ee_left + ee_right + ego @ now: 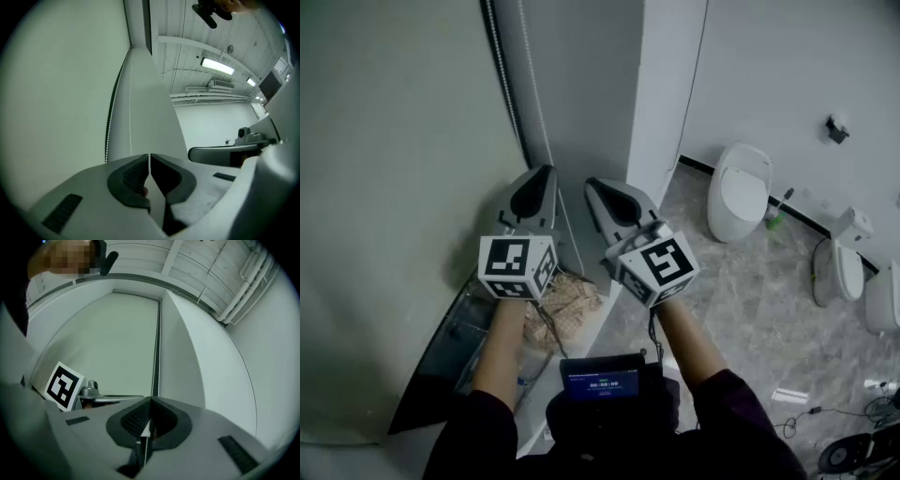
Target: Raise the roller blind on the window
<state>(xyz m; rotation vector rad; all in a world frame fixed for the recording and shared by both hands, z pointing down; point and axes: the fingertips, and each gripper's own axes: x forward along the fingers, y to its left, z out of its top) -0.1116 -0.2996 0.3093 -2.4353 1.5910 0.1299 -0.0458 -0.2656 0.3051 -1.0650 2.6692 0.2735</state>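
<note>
The pale roller blind (394,187) fills the left of the head view, hanging down over the window. A white bead chain (534,94) runs beside its right edge, along the grey window reveal. My right gripper (594,184) is shut on this bead chain (157,348), which enters between the pads and shows again below them. My left gripper (544,172) sits just left of the right one, close to the blind's edge, jaws shut (149,157). In the left gripper view the chain (130,122) drops behind the left finger; nothing shows clearly between the pads.
A white wall column (670,84) stands right of the window. Below the grippers, the sill (572,300) holds crumpled netting. White toilets (739,192) (839,262) and a green bottle (775,217) stand on the marble floor at right. Cables (862,450) lie near the bottom right.
</note>
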